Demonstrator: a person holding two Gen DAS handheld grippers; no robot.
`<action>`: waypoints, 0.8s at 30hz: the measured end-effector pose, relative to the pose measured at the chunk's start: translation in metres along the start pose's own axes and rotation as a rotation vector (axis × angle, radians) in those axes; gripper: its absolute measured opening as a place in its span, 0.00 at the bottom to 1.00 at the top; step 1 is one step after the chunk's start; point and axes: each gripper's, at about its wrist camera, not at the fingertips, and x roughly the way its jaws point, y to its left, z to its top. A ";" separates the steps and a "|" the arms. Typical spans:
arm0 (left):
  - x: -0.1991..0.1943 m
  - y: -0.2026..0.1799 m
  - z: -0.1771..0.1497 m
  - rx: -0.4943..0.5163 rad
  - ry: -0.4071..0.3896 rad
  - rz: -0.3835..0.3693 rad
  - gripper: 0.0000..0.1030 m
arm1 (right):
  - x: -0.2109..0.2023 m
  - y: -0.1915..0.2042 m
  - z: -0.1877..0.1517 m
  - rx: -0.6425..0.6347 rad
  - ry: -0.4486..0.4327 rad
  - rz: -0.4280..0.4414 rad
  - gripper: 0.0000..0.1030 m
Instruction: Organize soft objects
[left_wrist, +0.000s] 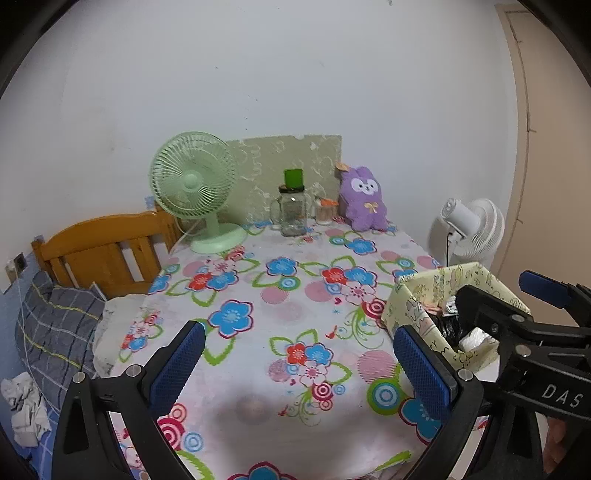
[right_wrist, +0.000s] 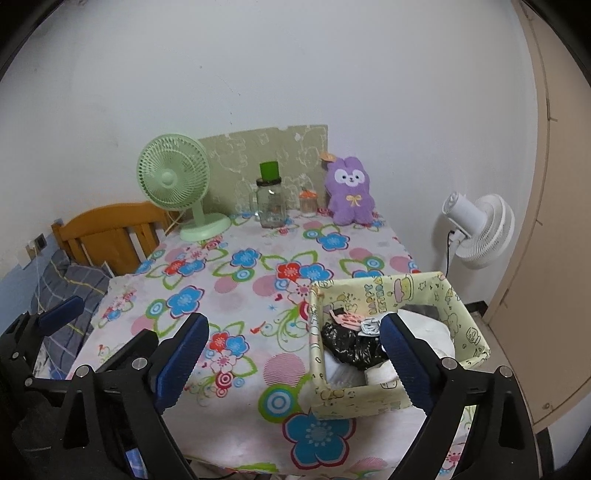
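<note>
Left gripper (left_wrist: 299, 360): jaws wide apart, nothing between the blue pads, only flowered tablecloth (left_wrist: 258, 295) below. Its lower frame is cut off by the picture edge.

Right gripper (right_wrist: 293, 360): jaws also spread, empty. Its right finger stands in front of the near wall of the paper-wrapped box (right_wrist: 384, 397) and hides part of the contents. In the left wrist view this gripper covers much of the same box.

Box sits at the table's near right corner. Inside: a crumpled black plastic bag (right_wrist: 351, 345), something white under and beside it, a small pink piece near the back; what the white items are cannot be made out.

Left of the table: a grey checked pillow (left_wrist: 55, 325) and a wooden headboard (left_wrist: 99, 251), both partly cut off.

Far edge, against the wall: green desk fan (right_wrist: 173, 181), glass jar with green lid (right_wrist: 271, 201), a smaller jar (right_wrist: 308, 203) partly blurred, purple plush rabbit (right_wrist: 349, 194) upright, leaning on a patterned board (right_wrist: 266, 155). White fan (right_wrist: 476, 229) stands beyond the table's right side.
</note>
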 end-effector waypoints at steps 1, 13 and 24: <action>-0.002 0.002 0.000 -0.003 -0.004 0.003 1.00 | -0.004 0.001 0.001 -0.001 -0.008 0.003 0.93; -0.033 0.023 0.004 -0.070 -0.069 0.046 1.00 | -0.038 0.005 0.005 0.014 -0.108 -0.003 0.98; -0.036 0.025 0.009 -0.084 -0.090 0.051 1.00 | -0.042 0.001 0.006 0.030 -0.131 -0.024 0.98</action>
